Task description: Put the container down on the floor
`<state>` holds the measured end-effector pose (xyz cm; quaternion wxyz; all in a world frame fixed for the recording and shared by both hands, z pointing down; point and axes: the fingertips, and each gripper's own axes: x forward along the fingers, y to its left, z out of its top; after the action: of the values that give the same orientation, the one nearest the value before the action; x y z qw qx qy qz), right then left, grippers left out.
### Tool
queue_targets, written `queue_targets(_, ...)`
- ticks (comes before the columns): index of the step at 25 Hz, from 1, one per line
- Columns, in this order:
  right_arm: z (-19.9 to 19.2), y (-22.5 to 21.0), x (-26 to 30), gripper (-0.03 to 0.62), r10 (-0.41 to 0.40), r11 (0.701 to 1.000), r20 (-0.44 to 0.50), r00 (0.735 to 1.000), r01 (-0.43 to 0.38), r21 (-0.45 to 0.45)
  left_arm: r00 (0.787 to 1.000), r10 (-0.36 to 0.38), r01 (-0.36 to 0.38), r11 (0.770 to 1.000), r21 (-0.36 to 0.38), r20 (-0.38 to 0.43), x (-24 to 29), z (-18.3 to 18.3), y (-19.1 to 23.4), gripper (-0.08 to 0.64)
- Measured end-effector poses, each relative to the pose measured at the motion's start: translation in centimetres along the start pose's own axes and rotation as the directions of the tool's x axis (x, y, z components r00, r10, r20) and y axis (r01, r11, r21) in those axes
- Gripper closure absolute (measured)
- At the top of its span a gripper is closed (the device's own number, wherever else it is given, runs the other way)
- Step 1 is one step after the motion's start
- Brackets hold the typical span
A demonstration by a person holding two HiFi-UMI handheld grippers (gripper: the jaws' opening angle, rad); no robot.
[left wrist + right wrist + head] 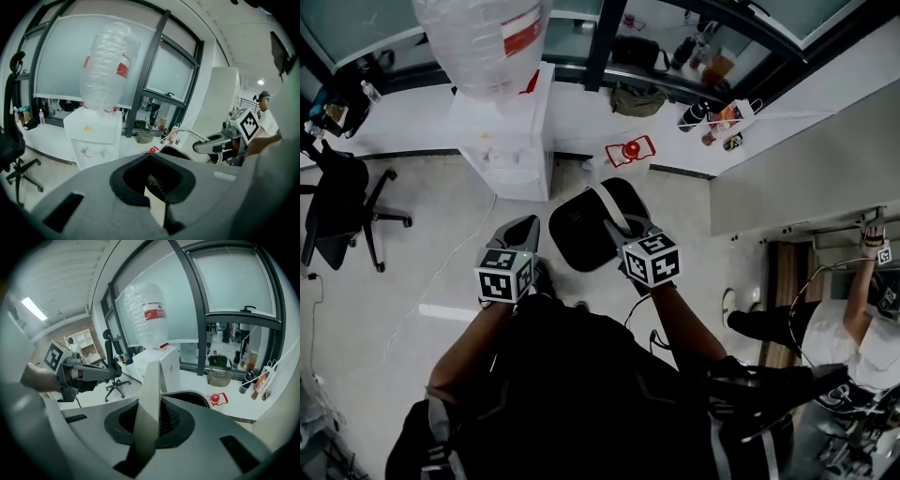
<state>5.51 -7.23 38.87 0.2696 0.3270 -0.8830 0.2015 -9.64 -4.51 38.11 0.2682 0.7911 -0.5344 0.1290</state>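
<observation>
The container (581, 230) is a round black bin with a white rim, hanging above the pale floor (412, 272) in front of me. My right gripper (614, 223) is shut on its rim, which stands as a white strip (149, 394) between the jaws (149, 420). My left gripper (517, 234) hangs just left of the bin without touching it. Its jaws (152, 190) stand a narrow gap apart with only pale floor showing through. From the left gripper view the bin (180, 151) and the right gripper (216, 143) show at the right.
A white water dispenser (502, 141) with a big clear bottle stands ahead by the window. A black office chair (342, 216) is at the left. A small red object (630, 150), bags and bottles lie along the window ledge. A person (848, 328) stands at the right.
</observation>
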Motion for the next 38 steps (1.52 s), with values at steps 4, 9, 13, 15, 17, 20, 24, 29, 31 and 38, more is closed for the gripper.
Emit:
queue_targets(4, 0.7, -0.8, 2.4, 0.555, -0.011, 1.000, -0.023, 1.000, 0.011, -0.005, 1.000, -0.023, 0.023, 1.000, -0.006, -0.018, 1.5, 0.4, 1.5, 0.555)
queue_targets(9, 1.5, -1.6, 5.1, 0.555, -0.027, 1.000, -0.032, 0.999, 0.027, 0.012, 0.998, -0.058, 0.058, 0.998, 0.011, -0.040, 3.4, 1.3, 3.4, 0.555)
queue_targets(13, 2.1, -2.2, 7.3, 0.555, -0.036, 0.999, -0.049, 0.998, 0.036, 0.001, 0.995, -0.082, 0.082, 0.997, 0.011, -0.053, 4.7, 1.9, 5.1, 0.555)
queue_targets(15, 2.3, -2.5, 8.4, 0.555, -0.034, 0.999, -0.054, 0.998, 0.034, -0.004, 0.993, -0.094, 0.096, 0.995, 0.014, -0.065, 5.3, 2.0, 5.8, 0.555)
queue_targets(17, 2.6, -2.8, 9.5, 0.555, -0.029, 1.000, -0.056, 0.998, 0.028, -0.014, 0.991, -0.106, 0.108, 0.994, 0.023, -0.075, 6.0, 2.1, 6.4, 0.555)
queue_targets(20, 2.7, -2.8, 11.1, 0.555, -0.003, 0.998, -0.061, 0.998, 0.000, -0.055, 0.989, -0.113, 0.116, 0.993, 0.031, -0.090, 6.9, 1.9, 7.1, 0.554)
queue_targets(24, 2.4, -2.9, 13.0, 0.555, 0.062, 0.988, -0.081, 0.995, -0.073, -0.135, 0.986, -0.090, 0.095, 0.995, 0.025, -0.141, 7.7, 0.7, 7.8, 0.554)
queue_targets(29, 1.4, -4.0, 15.9, 0.555, 0.131, 0.971, -0.137, 0.982, -0.155, -0.184, 0.983, -0.051, 0.053, 0.999, 0.005, -0.176, 9.9, -0.3, 8.4, 0.555)
queue_targets(31, 0.7, -4.6, 17.1, 0.555, 0.156, 0.963, -0.158, 0.975, -0.185, -0.196, 0.982, -0.024, 0.022, 1.000, -0.008, -0.186, 10.8, -0.8, 8.7, 0.555)
queue_targets(38, -2.1, -6.3, 20.5, 0.555, 0.239, 0.915, -0.226, 0.944, -0.297, -0.272, 0.977, 0.038, -0.049, 0.998, -0.048, -0.209, 14.2, -1.9, 8.2, 0.554)
